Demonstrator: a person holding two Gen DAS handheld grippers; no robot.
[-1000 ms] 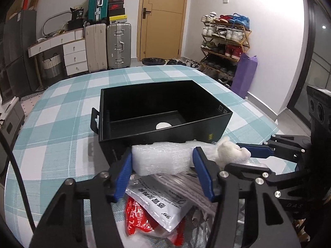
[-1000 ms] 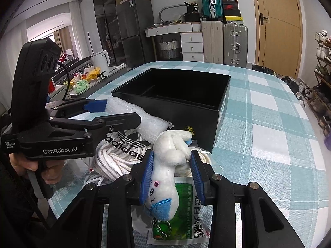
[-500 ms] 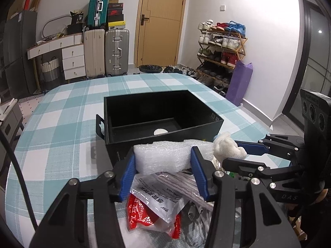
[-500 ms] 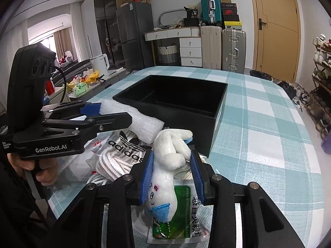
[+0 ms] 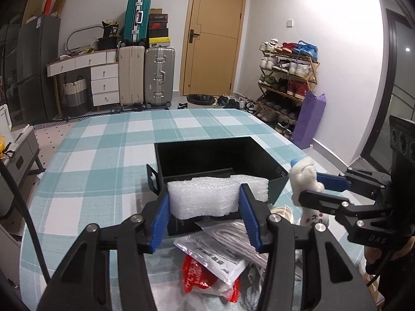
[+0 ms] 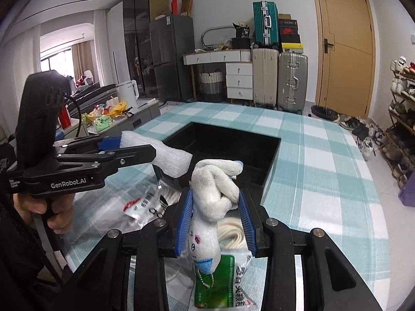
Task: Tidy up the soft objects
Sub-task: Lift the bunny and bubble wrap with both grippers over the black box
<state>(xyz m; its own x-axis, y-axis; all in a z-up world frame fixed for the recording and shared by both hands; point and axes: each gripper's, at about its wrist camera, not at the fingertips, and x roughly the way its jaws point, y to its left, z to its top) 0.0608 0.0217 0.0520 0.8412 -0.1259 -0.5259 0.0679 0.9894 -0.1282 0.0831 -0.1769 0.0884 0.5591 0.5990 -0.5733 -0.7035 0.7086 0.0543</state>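
My left gripper [image 5: 203,212] is shut on a white foam-wrap roll [image 5: 207,194], held crosswise above the near wall of the open black box [image 5: 202,143]. From the right wrist view the same gripper [image 6: 129,146] and roll [image 6: 168,160] hang at the box's left near corner [image 6: 233,129]. My right gripper [image 6: 215,217] is shut on a white plush rabbit [image 6: 210,189], head down with a blue patch and a ball chain below the pads. In the left wrist view the rabbit [image 5: 306,173] and right gripper [image 5: 311,184] sit right of the box.
Under the grippers on the teal checked tablecloth [image 5: 103,155] lie a white plastic packet [image 5: 220,254], a red packet [image 5: 197,280], a green packet [image 6: 223,285] and a coil of rope [image 6: 230,233]. A person's hand [image 6: 44,207] grips the left handle.
Both grippers have risen off the pile with their loads, the foam roll and the rabbit. The box and the packets now sit lower in both views.
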